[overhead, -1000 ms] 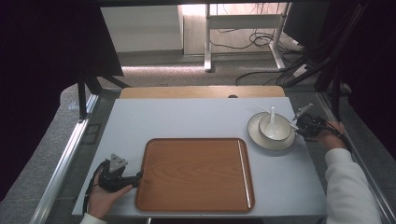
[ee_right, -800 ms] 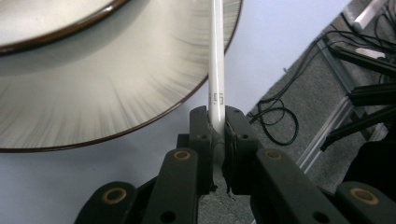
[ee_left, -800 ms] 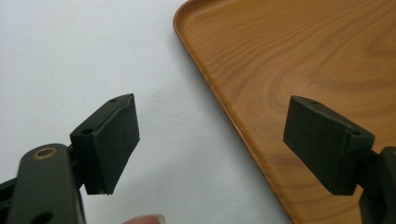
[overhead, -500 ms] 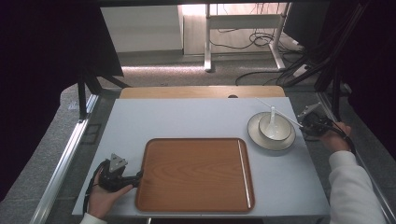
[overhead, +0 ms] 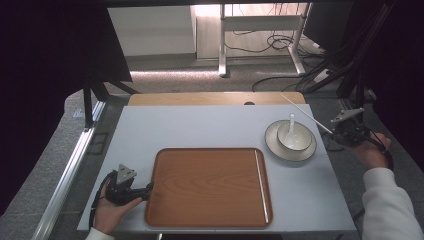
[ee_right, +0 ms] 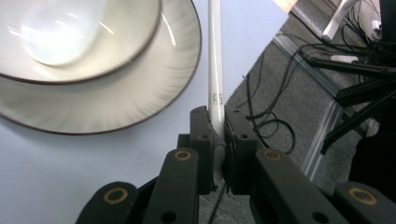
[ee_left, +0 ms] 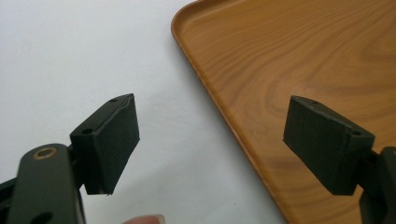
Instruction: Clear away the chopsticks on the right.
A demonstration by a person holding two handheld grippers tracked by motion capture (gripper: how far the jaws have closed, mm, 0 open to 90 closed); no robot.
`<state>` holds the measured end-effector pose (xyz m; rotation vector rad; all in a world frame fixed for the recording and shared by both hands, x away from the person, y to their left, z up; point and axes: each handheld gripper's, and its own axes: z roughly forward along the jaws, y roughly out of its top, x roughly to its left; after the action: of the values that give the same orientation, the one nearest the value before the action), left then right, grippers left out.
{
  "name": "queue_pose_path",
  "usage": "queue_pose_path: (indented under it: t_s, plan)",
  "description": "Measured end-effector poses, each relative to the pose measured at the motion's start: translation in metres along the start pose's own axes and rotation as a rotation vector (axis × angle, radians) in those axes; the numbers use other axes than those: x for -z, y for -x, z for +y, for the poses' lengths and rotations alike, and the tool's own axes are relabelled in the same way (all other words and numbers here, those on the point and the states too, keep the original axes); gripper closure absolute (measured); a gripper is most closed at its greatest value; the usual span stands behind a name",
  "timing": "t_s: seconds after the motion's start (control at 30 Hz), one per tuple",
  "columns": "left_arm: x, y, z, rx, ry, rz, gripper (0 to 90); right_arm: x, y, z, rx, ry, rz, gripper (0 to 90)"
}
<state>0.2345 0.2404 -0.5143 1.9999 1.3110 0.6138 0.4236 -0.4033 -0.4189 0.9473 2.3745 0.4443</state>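
Note:
My right gripper [overhead: 336, 133] [ee_right: 215, 116] is shut on the end of a thin white chopstick [overhead: 305, 113] [ee_right: 215, 56], held in the air beyond the table's right edge. The stick slants up and away to the left, past a cream plate [overhead: 272, 145] [ee_right: 140, 93] that carries a white bowl [overhead: 295, 140] [ee_right: 70, 32] with a white spoon [overhead: 291, 121] standing in it. At the front left, my left gripper [overhead: 148, 190] [ee_left: 229, 144] is open, and its jaws straddle the left rim of a brown wooden tray [overhead: 210, 185] [ee_left: 289, 70]. A second thin pale stick [overhead: 261, 185] lies along the tray's right side.
The tray sits on a white tabletop [overhead: 200, 127] with a wooden strip [overhead: 215, 98] at its far edge. Cables [overhead: 280, 40] and metal frame legs stand on the grey floor beyond. A metal rail [overhead: 70, 170] runs along the left side.
My right gripper has moved right and upward with the white chopstick, away from the plate and off past the table's edge. The left gripper and the tray have stayed still.

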Motion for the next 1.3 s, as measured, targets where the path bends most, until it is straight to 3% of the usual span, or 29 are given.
queue_pose_path:
  t_s: [0.23,0.47,0.7,1.03,1.17,1.3]
  plan:
    - [-0.001,0.000,0.003,-0.010,0.002,-0.010,17.9,0.023,-0.019,0.001,-0.007,0.058,0.022,83.9]
    - [-0.002,0.002,0.005,-0.015,0.007,-0.020,17.9,0.046,-0.063,0.003,0.016,0.117,0.065,83.9]
    - [-0.001,0.004,0.006,-0.018,0.014,-0.020,17.9,0.058,-0.101,-0.002,0.050,0.141,0.112,83.9]
    - [0.001,0.005,0.007,-0.018,0.018,-0.018,17.9,0.076,-0.130,-0.006,0.037,0.146,0.135,83.9]
    - [0.001,0.006,0.008,-0.019,0.018,-0.017,17.9,0.084,-0.140,-0.009,0.003,0.176,0.183,83.9]
    - [0.002,0.006,0.008,-0.019,0.019,-0.017,17.9,0.085,-0.156,-0.008,-0.011,0.166,0.208,83.9]
